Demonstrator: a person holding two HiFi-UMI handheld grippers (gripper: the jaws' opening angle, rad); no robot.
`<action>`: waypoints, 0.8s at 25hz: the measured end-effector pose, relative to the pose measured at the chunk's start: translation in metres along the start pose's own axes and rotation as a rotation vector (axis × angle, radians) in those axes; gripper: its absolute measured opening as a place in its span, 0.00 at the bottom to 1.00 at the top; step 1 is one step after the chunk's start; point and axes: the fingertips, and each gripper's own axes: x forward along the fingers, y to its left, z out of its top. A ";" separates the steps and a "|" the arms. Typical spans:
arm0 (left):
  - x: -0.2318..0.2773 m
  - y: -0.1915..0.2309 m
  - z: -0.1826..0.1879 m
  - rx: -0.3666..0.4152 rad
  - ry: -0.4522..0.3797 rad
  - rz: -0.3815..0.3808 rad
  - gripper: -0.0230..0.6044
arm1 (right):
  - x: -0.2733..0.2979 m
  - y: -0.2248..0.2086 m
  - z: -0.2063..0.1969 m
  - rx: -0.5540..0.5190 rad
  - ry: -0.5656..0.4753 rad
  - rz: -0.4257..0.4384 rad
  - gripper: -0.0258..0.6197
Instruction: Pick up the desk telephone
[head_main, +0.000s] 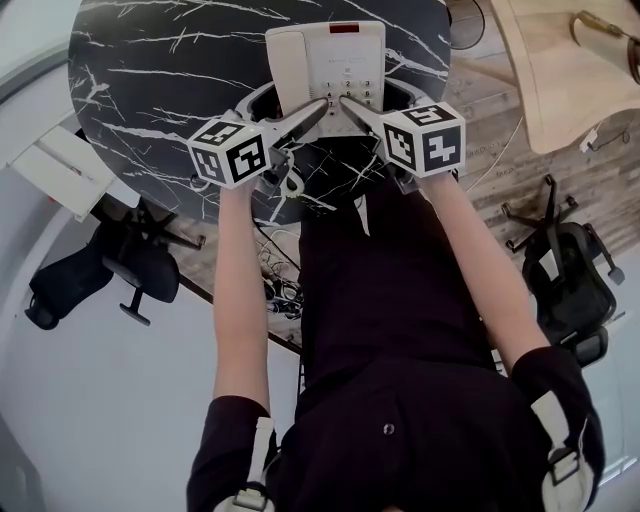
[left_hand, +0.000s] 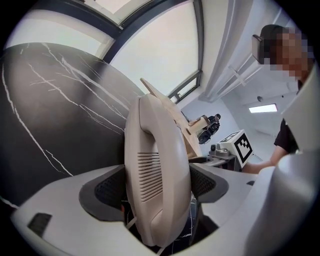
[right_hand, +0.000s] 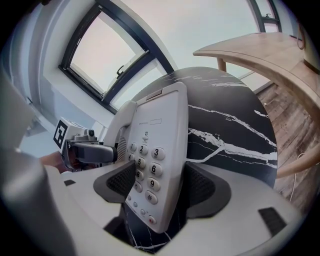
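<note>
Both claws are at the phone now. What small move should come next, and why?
Probably close both claws. The left claw straddles the handset side and the right claw the keypad side, both standing wide. The phone lies flat on the table, so a grip should come before any lift.

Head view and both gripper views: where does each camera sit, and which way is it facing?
Head view: on the person's head, facing steeply down at the telephone on the marbled table; both forearms, left gripper and right gripper show.
Left gripper view: on the left gripper, facing along its jaws, handset between them; the person's torso shows.
Right gripper view: on the right gripper, facing along its jaws, keypad between them.
Shared: each gripper view catches the other gripper.
</note>
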 end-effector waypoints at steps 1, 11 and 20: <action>0.000 0.000 0.000 -0.003 -0.003 -0.004 0.65 | 0.000 0.000 0.000 0.000 0.001 -0.002 0.53; -0.003 0.000 -0.004 -0.028 -0.002 0.001 0.66 | 0.000 0.002 -0.001 -0.001 -0.001 -0.002 0.53; -0.048 -0.021 -0.009 -0.022 -0.088 -0.001 0.66 | -0.021 0.044 -0.006 -0.029 -0.032 -0.001 0.53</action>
